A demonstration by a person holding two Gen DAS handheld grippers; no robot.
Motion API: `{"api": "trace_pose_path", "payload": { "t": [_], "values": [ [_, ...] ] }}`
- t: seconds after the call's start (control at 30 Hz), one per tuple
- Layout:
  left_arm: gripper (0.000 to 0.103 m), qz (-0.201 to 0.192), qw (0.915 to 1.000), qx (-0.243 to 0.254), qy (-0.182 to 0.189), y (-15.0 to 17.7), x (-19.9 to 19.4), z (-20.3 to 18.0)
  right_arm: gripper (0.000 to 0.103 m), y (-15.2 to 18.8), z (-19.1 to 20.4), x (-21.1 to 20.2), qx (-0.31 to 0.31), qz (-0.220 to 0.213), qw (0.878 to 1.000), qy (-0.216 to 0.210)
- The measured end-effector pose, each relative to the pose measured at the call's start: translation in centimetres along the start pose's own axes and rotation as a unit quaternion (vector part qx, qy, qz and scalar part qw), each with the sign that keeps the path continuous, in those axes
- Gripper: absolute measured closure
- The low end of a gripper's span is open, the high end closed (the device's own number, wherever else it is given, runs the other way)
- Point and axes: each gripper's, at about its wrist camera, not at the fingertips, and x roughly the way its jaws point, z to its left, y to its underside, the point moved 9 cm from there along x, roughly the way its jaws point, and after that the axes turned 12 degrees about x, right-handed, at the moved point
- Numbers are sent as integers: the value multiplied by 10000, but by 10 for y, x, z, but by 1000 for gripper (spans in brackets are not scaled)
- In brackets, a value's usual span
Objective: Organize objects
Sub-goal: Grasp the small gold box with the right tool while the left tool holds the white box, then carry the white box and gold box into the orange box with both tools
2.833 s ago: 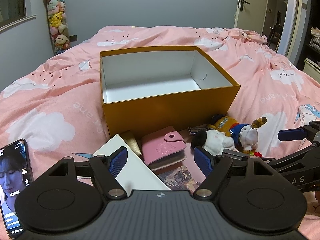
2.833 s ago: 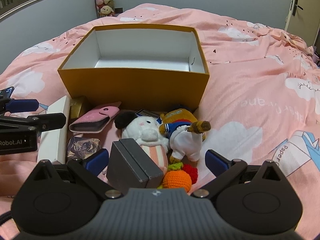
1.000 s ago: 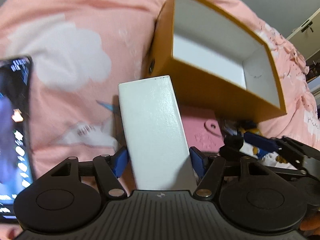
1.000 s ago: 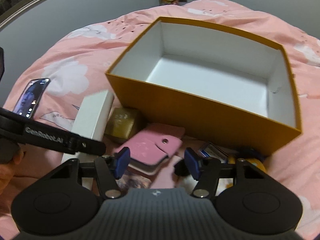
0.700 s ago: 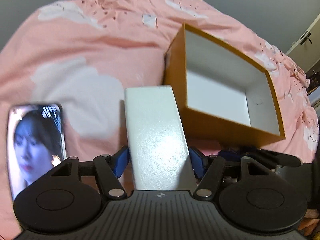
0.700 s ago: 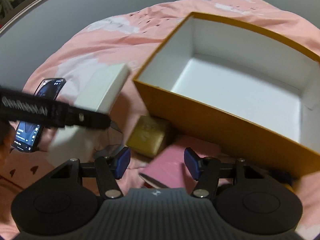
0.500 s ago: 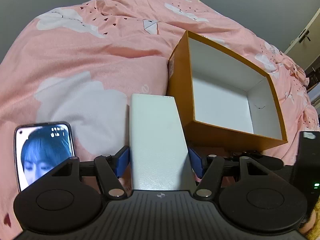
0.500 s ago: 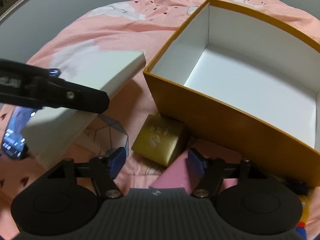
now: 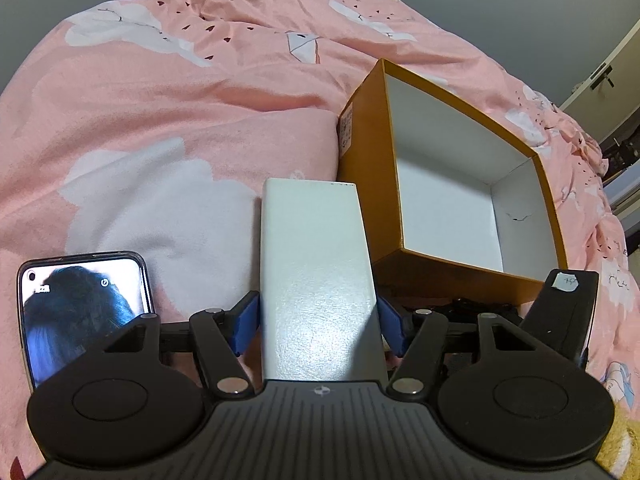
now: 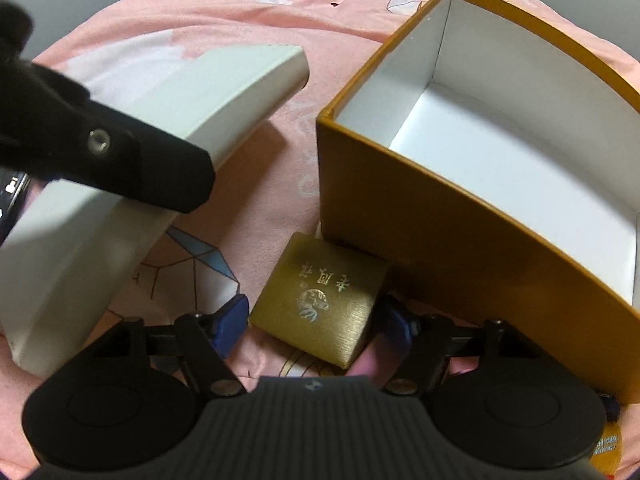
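My left gripper (image 9: 318, 318) is shut on a long white box (image 9: 316, 276) and holds it lifted above the bed, to the left of the open orange box (image 9: 362, 128). The white box (image 10: 120, 168) also shows raised at the left of the right wrist view. The orange box (image 10: 420, 216) has a white, empty inside. My right gripper (image 10: 312, 326) is open, low over a small gold box (image 10: 324, 300) that lies against the orange box's near corner; its fingers stand either side of it without closing.
A phone (image 9: 76, 312) with a lit screen lies on the pink cloud-print bedspread (image 9: 160, 120) at the left. A bit of pink wallet (image 10: 370, 364) and an orange toy (image 10: 606, 446) show at the bottom right. A door (image 9: 600, 76) is far right.
My left gripper closed on the white box and lifted it off the bed, up and left. My right gripper moved left from the plush toys, past the pink wallet, to the gold box.
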Motion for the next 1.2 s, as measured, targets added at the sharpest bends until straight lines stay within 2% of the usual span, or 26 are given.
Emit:
{"api": "trace_pose_path", "payload": {
  "t": [0.2,0.53,0.73,0.83,0.93,1.07,1.2],
  "values": [
    [32,-123,9998,69,167,-2,-11,-7,32,1,-3,-28,96,-80,9995,-289],
    [32,-418,9971,486,413,-21,-40,-36,34,-8,-25,-124,268,-537,9951,-790],
    [32,-676,9921,862,603,-56,-45,-69,34,-36,-50,-175,444,-1046,9908,-731],
    [32,-720,9899,997,709,-78,-33,-88,34,-49,-74,-195,607,-1359,9872,-573],
    [32,-608,9891,1158,681,-97,-6,-105,34,-71,-107,-189,913,-1528,9835,-315],
    [32,-316,9907,1256,425,-115,48,-116,34,-83,-153,-160,1426,-1427,9794,-38],
    [32,62,9918,1273,129,-117,92,-110,34,-81,-184,-133,1770,-1129,9777,-109]
  ]
}}
